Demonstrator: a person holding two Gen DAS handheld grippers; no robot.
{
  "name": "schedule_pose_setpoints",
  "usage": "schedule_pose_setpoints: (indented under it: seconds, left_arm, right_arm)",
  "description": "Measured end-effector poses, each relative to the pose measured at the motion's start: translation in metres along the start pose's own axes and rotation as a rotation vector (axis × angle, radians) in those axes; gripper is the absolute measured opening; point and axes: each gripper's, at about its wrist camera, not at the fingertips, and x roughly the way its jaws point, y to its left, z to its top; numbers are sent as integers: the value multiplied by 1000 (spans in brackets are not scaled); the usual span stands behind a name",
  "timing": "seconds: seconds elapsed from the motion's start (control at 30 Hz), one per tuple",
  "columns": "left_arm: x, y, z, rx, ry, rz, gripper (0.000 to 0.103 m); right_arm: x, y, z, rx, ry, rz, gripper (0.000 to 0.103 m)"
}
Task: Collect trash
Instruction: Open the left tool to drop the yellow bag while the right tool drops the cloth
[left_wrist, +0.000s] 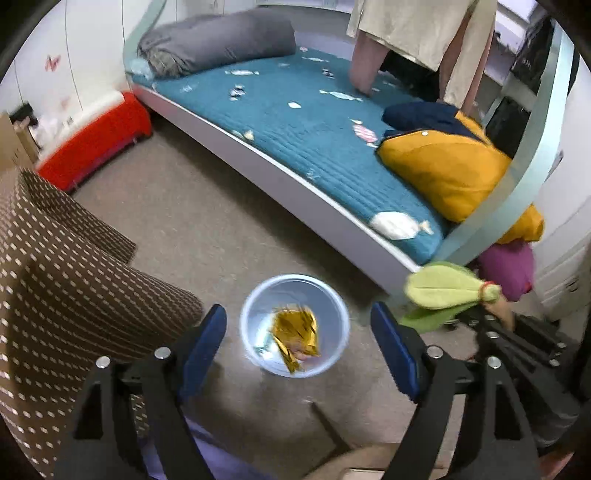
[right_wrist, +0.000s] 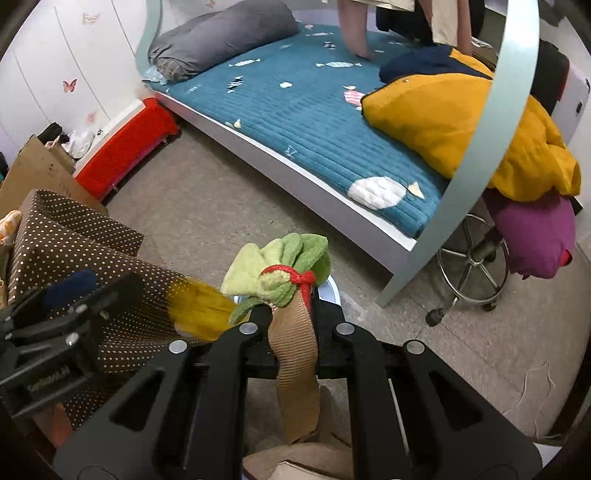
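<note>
Above the bin (left_wrist: 295, 325), left tongs (left_wrist: 299, 347) gape; right tongs (right_wrist: 291, 314) pinch a cloth toy (right_wrist: 280, 269).

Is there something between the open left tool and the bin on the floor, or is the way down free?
Nothing visible blocks it. The left tool is open directly above the clear bin, and a gold wrapper, blurred, shows inside the bin's outline. The green cloth toy in the right tool sits off to the side.

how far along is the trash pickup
Done: gold wrapper lies in the bin under the open left gripper. In hand: right gripper is shut on a green cloth toy. Left: several wrappers on the bed.
</note>
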Motion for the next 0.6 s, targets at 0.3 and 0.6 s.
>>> schedule_pose_setpoints:
  seconds: [0.3, 0.6]
  left_arm:
    - [4, 37, -11, -37, 45, 61, 79]
    - [-14, 68, -18, -71, 23, 108, 79]
  right_arm:
    - [19, 23, -1, -42, 46, 27, 11]
    - [12, 61, 13, -124, -23, 30, 74]
